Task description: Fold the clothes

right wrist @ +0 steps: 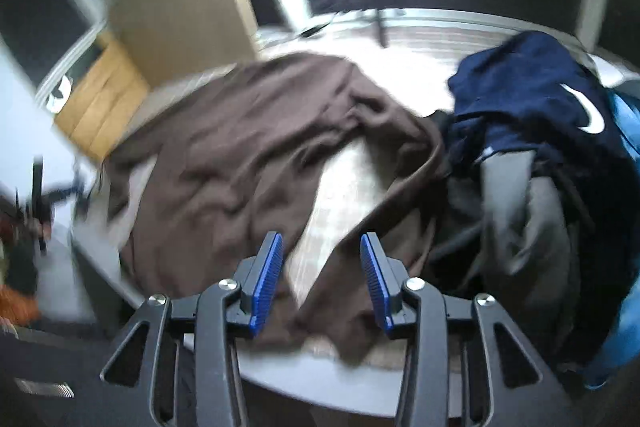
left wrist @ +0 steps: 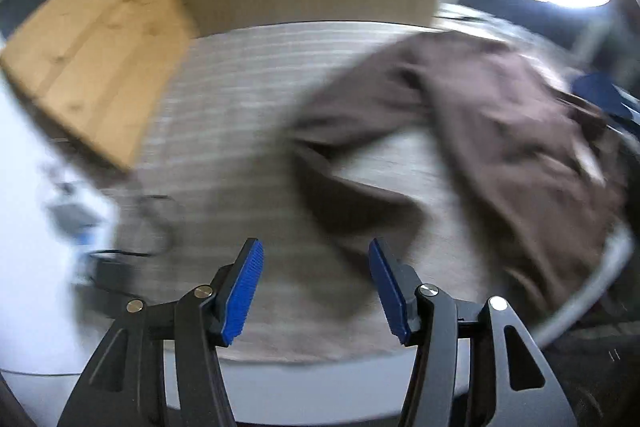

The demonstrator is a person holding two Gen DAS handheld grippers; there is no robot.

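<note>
The left gripper (left wrist: 316, 291) hung with its blue pads spread apart, nothing between them, over the striped table (left wrist: 224, 131). The right gripper (right wrist: 322, 281) was likewise spread and empty, poised above the near edge of the brown trousers (right wrist: 224, 155). Those trousers lay rumpled on the table, legs splayed toward six o'clock with bare tabletop between them; in the left view they sat at two o'clock. At three o'clock in the right view a heap of clothes held a navy shirt (right wrist: 528, 99) atop a grey garment (right wrist: 524, 219). No containers were visible. Both views were blurred.
</note>
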